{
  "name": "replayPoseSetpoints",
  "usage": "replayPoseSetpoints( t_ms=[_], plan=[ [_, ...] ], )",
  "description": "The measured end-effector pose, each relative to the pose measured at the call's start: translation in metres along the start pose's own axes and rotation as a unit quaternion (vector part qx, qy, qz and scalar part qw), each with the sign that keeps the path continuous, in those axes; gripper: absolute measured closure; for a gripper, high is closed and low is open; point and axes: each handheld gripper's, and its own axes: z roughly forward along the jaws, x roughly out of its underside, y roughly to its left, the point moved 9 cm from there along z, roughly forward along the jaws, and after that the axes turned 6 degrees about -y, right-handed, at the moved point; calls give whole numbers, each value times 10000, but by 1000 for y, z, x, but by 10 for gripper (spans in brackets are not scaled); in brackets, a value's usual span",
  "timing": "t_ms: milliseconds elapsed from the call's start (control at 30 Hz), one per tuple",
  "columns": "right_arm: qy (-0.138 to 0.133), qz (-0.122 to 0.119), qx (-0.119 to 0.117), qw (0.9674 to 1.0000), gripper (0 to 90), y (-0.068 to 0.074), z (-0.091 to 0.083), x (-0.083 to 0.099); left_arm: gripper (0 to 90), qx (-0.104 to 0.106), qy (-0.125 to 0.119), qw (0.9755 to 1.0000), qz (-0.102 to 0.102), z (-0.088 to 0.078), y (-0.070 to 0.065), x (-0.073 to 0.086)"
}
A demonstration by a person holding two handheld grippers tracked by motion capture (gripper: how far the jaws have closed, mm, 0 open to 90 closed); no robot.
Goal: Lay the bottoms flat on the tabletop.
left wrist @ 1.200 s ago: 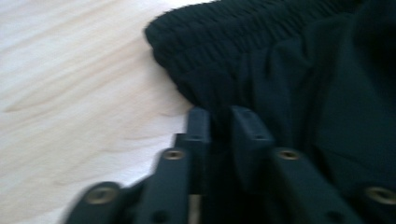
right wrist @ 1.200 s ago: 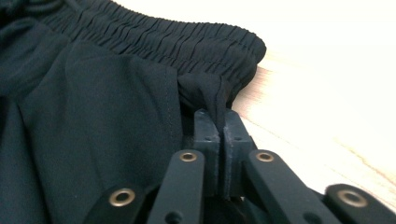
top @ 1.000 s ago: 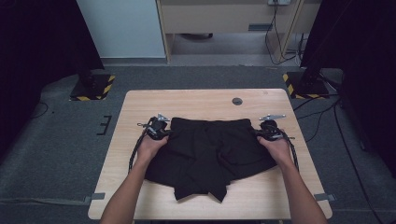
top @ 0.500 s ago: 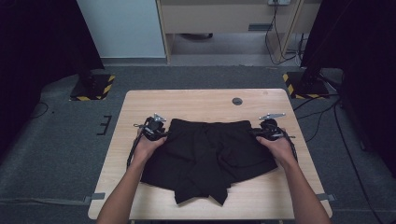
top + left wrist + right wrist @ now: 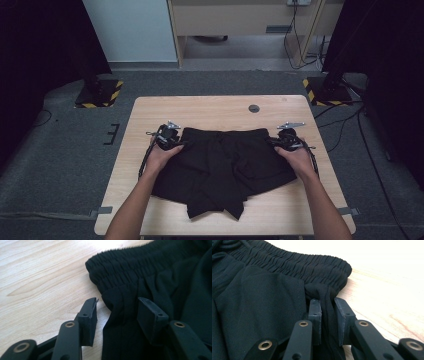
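A pair of black shorts [image 5: 225, 165] lies flat on the wooden table [image 5: 210, 110], its elastic waistband [image 5: 117, 265] on the far side. My left gripper [image 5: 178, 143] is at the left waistband corner. Its jaws [image 5: 117, 312] have just been opening and stand wide apart, with the shorts' side edge loose between them. My right gripper [image 5: 273, 142] is at the right corner. Its jaws [image 5: 327, 312] have just been closing and stand narrowly apart around an upright fold of fabric [image 5: 327, 302] just below the waistband [image 5: 294, 262], without a clear pinch.
A small dark round disc [image 5: 254, 108] sits in the tabletop near its far edge. Bare wood lies beyond the waistband and along both sides. Black-and-yellow stand bases [image 5: 99, 94] rest on the grey floor past the far corners.
Both hands remain at the waistband corners, with the left one shifted only slightly. The shorts lie as before.
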Motion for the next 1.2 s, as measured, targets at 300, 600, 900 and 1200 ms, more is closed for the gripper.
replayPoseSetpoints(
  t_ms=[300, 600, 900, 1200],
  plan=[
    [57, -62, -44, 10000, 882, 6, -3, 3, 586, 46, -105, 9999, -80, -5, -6, 5],
    [-183, -184, 94, 9996, 891, 19, -21, -1, 891, -217, -187, 9996, -38, -15, -19, 8],
    [-696, -411, -2, 9967, 891, 34, -66, -41, 896, -375, -747, 9963, 193, -65, -28, -32],
    [-948, -617, 59, 9936, 892, 39, -98, -76, 897, -496, -1166, 9913, 369, -107, -33, -66]
  ],
)
